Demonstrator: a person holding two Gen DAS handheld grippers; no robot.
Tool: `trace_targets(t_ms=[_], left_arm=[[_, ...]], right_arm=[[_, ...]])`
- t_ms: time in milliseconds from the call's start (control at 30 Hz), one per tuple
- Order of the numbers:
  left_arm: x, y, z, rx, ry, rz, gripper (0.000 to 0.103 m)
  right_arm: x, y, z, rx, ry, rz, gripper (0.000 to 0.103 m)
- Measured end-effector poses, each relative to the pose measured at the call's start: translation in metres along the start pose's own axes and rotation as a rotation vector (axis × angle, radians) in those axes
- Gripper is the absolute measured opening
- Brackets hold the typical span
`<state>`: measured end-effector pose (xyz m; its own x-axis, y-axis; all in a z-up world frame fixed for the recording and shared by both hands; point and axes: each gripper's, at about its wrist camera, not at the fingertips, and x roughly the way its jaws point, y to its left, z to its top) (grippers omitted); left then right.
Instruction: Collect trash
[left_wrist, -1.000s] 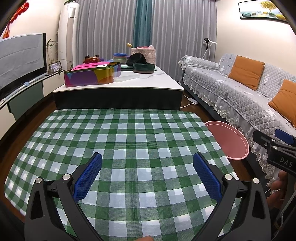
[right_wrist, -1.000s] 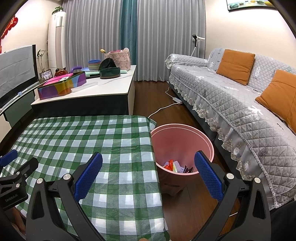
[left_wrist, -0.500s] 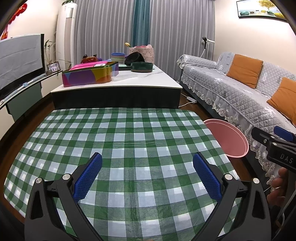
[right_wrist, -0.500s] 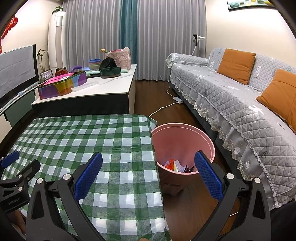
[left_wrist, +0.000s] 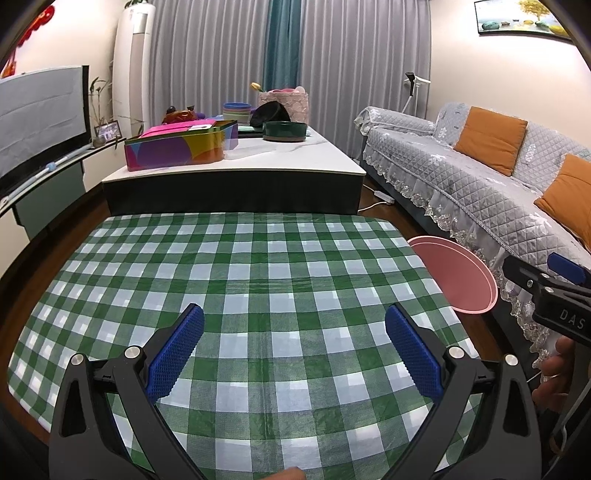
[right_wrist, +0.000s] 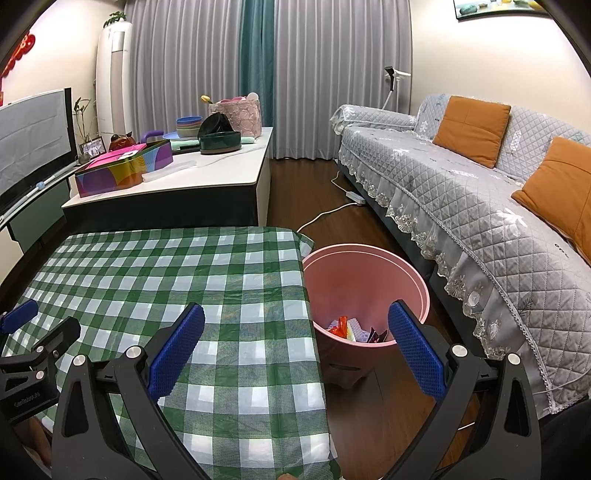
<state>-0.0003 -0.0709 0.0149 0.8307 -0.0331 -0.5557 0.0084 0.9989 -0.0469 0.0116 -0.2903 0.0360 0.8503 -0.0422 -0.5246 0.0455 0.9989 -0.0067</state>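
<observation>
Several scraps of trash (right_wrist: 352, 329), among them a red piece, a pale bumpy one and a dark wrapper, lie at the bottom of a pink bin (right_wrist: 419, 280). That round, smooth-walled bin stands on the wood floor just beside the right edge of the green-checked tablecloth (right_wrist: 177, 266), between the cloth and the grey quilted sofa (right_wrist: 480, 206).

In the right wrist view, the right gripper (right_wrist: 295, 334) is spread wide and holds nothing; the trash sits between its blue pads, nearer the right-hand pad (right_wrist: 413, 350), which overlaps the bin's near rim, while the left-hand pad lies over the cloth. The left gripper (left_wrist: 294, 332) is likewise released and empty, both pads over the middle of the cloth, with the bin's rim (left_wrist: 476, 273) well off to their right.

Around the bin, a strip of bare floor runs back past the cloth's far corner toward a white cable (right_wrist: 325, 214). Beyond the cloth's far edge stands a low white-topped table (left_wrist: 258, 162).
</observation>
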Motion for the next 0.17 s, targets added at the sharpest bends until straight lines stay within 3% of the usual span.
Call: trace_targets(t_ms=[167], left_arm=[[0.0011,-0.0008,-0.0002,-0.001,0.006,-0.001,0.095]], right_arm=[[0.0008,-0.0004,-0.0009,-0.001,0.002,0.001,0.098]])
